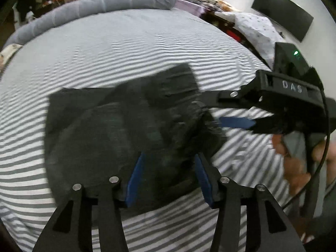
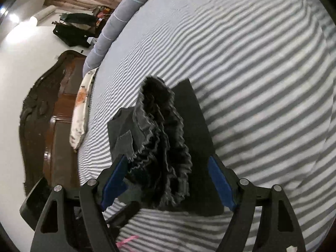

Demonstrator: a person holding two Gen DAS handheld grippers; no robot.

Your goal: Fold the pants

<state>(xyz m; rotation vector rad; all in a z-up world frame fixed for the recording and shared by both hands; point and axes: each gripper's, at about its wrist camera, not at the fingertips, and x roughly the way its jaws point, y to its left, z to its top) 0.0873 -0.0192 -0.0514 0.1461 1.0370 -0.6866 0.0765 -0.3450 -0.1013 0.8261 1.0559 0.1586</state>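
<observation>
Dark grey pants lie folded in a compact bundle on the striped bed sheet. My left gripper is open just above the bundle's near edge, its blue pads apart with nothing between them. My right gripper comes in from the right with its tips at the bundle's right edge. In the right wrist view, the right gripper is open, its jaws wide on either side of the pants' ruffled waistband, which lies loose between them. The flat folded leg lies beneath.
A grey bolster lies along the bed's far edge. A patterned pillow and a wall-mounted dark screen are at the right. A wooden headboard and a floral pillow are beside the bed. Striped sheet surrounds the pants.
</observation>
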